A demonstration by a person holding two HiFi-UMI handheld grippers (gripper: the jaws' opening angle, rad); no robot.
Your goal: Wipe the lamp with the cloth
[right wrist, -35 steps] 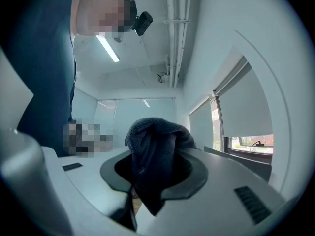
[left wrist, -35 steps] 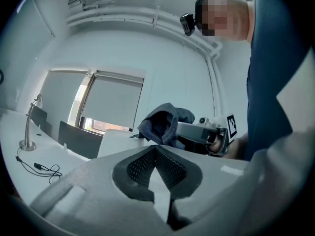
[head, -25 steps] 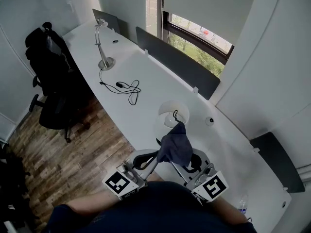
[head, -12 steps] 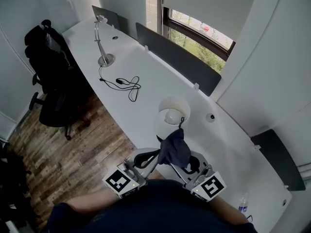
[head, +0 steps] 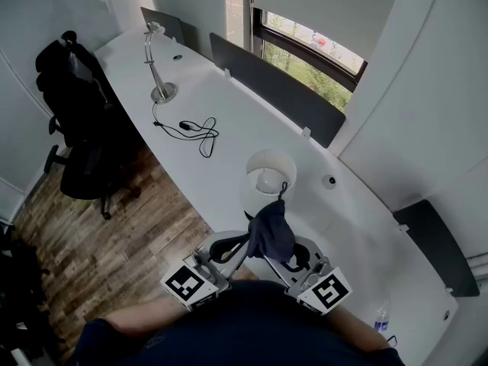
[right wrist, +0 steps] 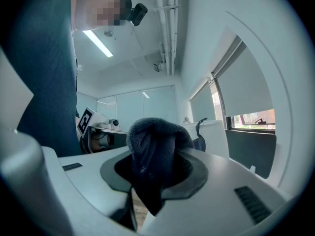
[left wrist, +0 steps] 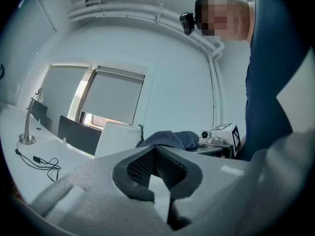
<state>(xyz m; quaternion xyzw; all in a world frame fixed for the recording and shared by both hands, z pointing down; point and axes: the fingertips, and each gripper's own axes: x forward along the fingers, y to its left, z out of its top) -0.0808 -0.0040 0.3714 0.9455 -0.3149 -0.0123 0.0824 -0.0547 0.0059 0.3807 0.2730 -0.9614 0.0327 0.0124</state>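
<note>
A table lamp with a white drum shade (head: 268, 175) stands on the long white desk (head: 229, 139) right in front of me. A dark blue cloth (head: 272, 231) hangs bunched just in front of the shade; its top edge reaches the shade's near rim. My right gripper (head: 280, 252) is shut on the cloth (right wrist: 153, 157), which bulges out of its jaws. My left gripper (head: 241, 242) is beside it on the left, shut with nothing between its jaws (left wrist: 156, 152). In the left gripper view the shade (left wrist: 117, 139) and the cloth (left wrist: 170, 138) are just beyond the jaws.
A silver desk lamp (head: 156, 63) and a loose black cable (head: 194, 132) lie further left on the desk. Dark divider panels (head: 274, 90) line its far edge under the window. A black office chair (head: 76, 113) stands on the wood floor. A water bottle (head: 380, 320) is at lower right.
The cloth and both grippers have drawn back slightly toward me, so more of the lamp shade shows. Neither gripper's hold has changed.
</note>
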